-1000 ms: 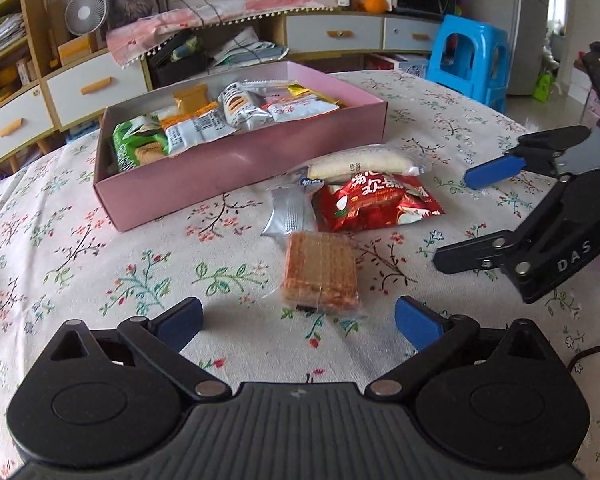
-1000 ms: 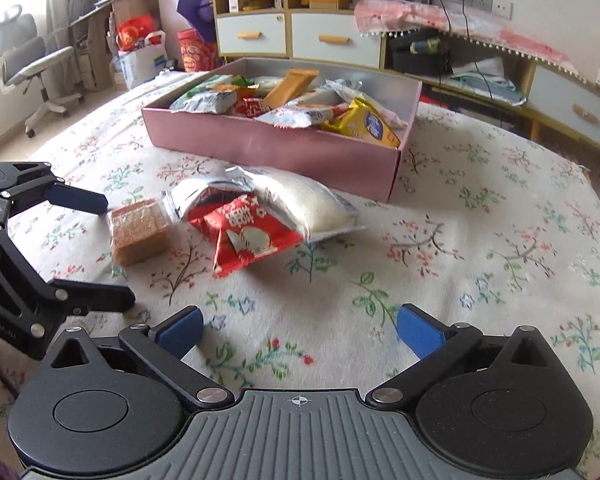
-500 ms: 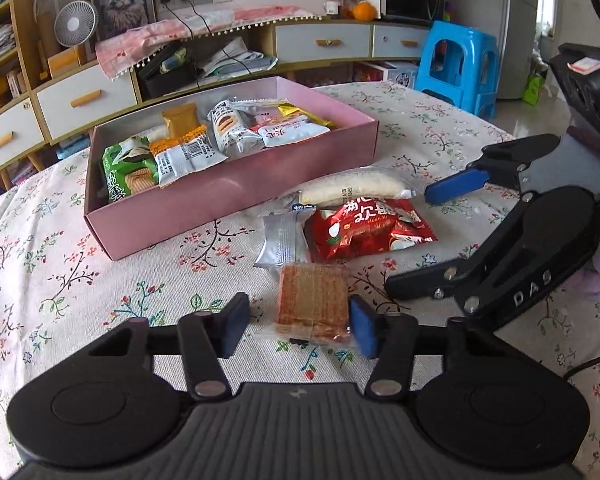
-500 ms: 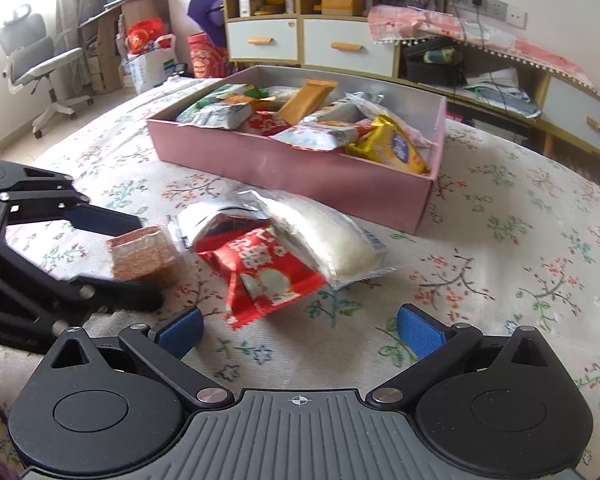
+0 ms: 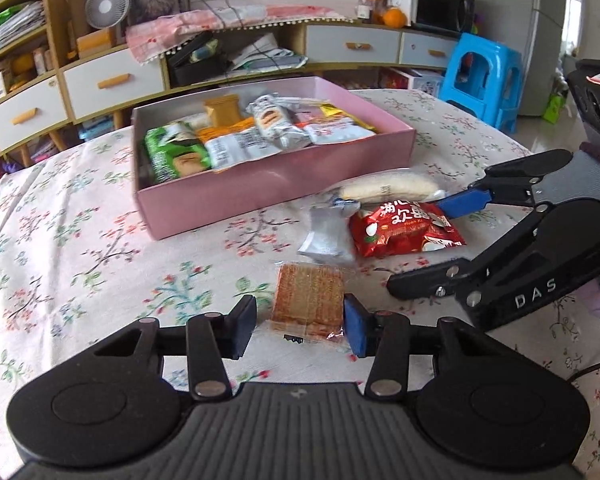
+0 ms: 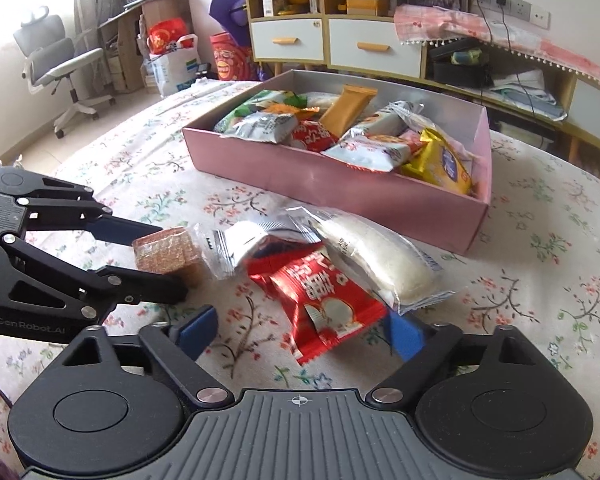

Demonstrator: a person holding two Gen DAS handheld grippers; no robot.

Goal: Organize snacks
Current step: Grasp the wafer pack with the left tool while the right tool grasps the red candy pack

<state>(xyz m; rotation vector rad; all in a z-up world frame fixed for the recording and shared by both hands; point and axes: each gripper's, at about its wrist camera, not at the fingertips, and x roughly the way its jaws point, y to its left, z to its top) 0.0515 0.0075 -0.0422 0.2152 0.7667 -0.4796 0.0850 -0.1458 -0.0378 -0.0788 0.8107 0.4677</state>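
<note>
A clear-wrapped brown wafer pack (image 5: 309, 296) lies on the floral tablecloth between the pads of my left gripper (image 5: 300, 328), which is closed against its sides; it also shows in the right wrist view (image 6: 166, 254). A red snack packet (image 6: 320, 300) lies between the fingers of my right gripper (image 6: 300, 332), which is still open around it. Beside it lie a white bread-like pack (image 6: 372, 256) and a silver packet (image 6: 240, 246). A pink box (image 5: 276, 188) full of snacks stands behind them.
The right gripper body (image 5: 532, 264) sits to the right of the wafer in the left wrist view. The left gripper's fingers (image 6: 100, 224) reach in from the left in the right wrist view. Cabinets and a blue stool (image 5: 484, 80) stand beyond the table.
My left gripper moved forward and closed its jaws from wide open onto the wafer pack. My right gripper moved forward and narrowed around the red packet.
</note>
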